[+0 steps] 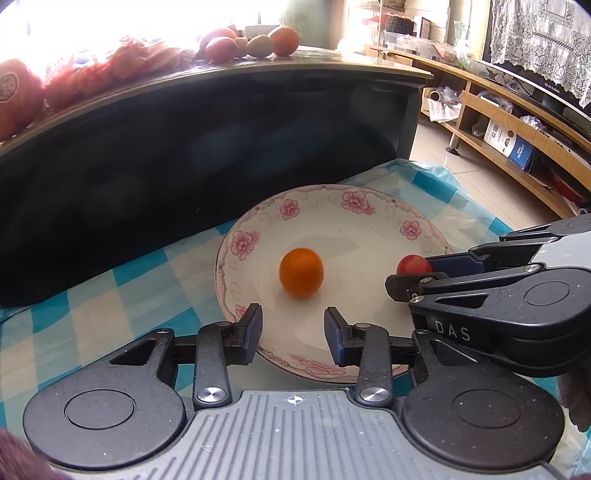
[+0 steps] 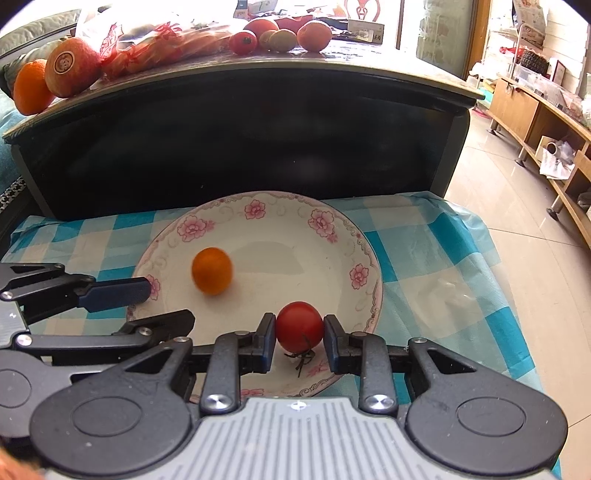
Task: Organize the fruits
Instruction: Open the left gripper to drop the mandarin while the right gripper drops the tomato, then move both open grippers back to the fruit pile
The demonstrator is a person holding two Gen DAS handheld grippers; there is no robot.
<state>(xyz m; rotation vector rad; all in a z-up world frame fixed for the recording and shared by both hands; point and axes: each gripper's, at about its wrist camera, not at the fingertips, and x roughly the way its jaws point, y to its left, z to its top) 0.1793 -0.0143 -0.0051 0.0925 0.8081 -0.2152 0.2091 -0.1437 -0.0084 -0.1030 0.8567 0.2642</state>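
Note:
A white plate with pink flowers on its rim (image 1: pixel 354 201) (image 2: pixel 255 210) lies on a blue checked cloth (image 1: pixel 110 295) (image 2: pixel 424 258). A small orange fruit (image 1: pixel 301 272) (image 2: pixel 212 270) rests near the plate's middle. My left gripper (image 1: pixel 293 317) (image 2: pixel 170 303) is open and empty over the plate's near rim, just short of the orange fruit. My right gripper (image 2: pixel 300 332) (image 1: pixel 410 275) is shut on a small red tomato (image 2: pixel 299 325) (image 1: pixel 413 264) just above the plate's near right part, with the tomato's dry stem hanging below it.
Behind the plate rises a dark cabinet (image 1: pixel 221 147) (image 2: pixel 240 140). Its top carries oranges (image 2: pixel 62 66), a red-printed bag (image 2: pixel 147 40) and several more fruits (image 1: pixel 251 42) (image 2: pixel 280 35). A wooden shelf unit (image 1: pixel 517 125) (image 2: pixel 535 107) stands across the tiled floor at right.

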